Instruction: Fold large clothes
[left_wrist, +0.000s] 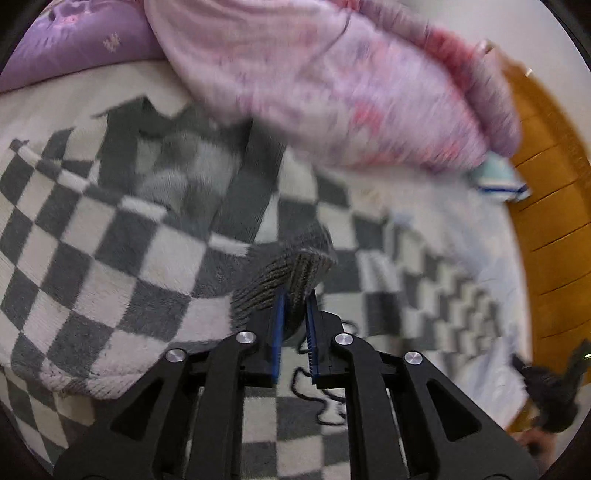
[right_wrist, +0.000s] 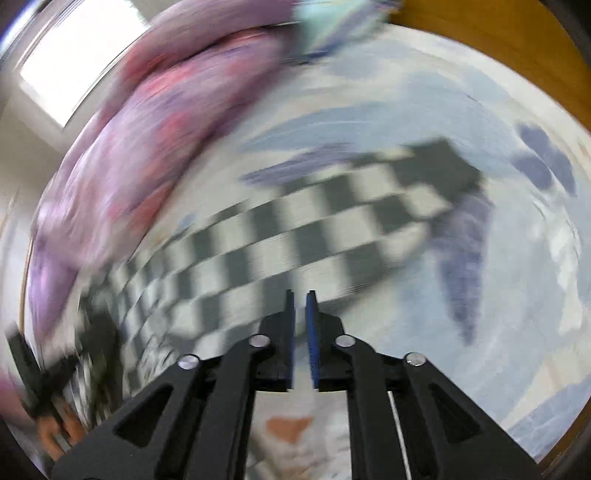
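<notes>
The left claw (left_wrist: 294, 314) is clamped on the grey ribbed cuff (left_wrist: 291, 269) of the checkered fleece garment (left_wrist: 110, 236), which lies spread on the bed (right_wrist: 498, 332) below the pink floral quilt (left_wrist: 332, 92). The right claw (right_wrist: 300, 314) stands slightly apart and empty above the garment. Judging by this, keep the cuff pinched until it is laid flat across the checks.

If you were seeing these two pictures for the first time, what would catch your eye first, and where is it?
The fluffy grey-and-white checkered garment dominates, spread across the bed in both views, with its ribbed grey knit cuff pinched in the left gripper. Behind it lies a bulky pink and lilac floral quilt, bunched along the bed's far side. The right gripper holds nothing, its jaws slightly apart above the blurred checks.
</notes>
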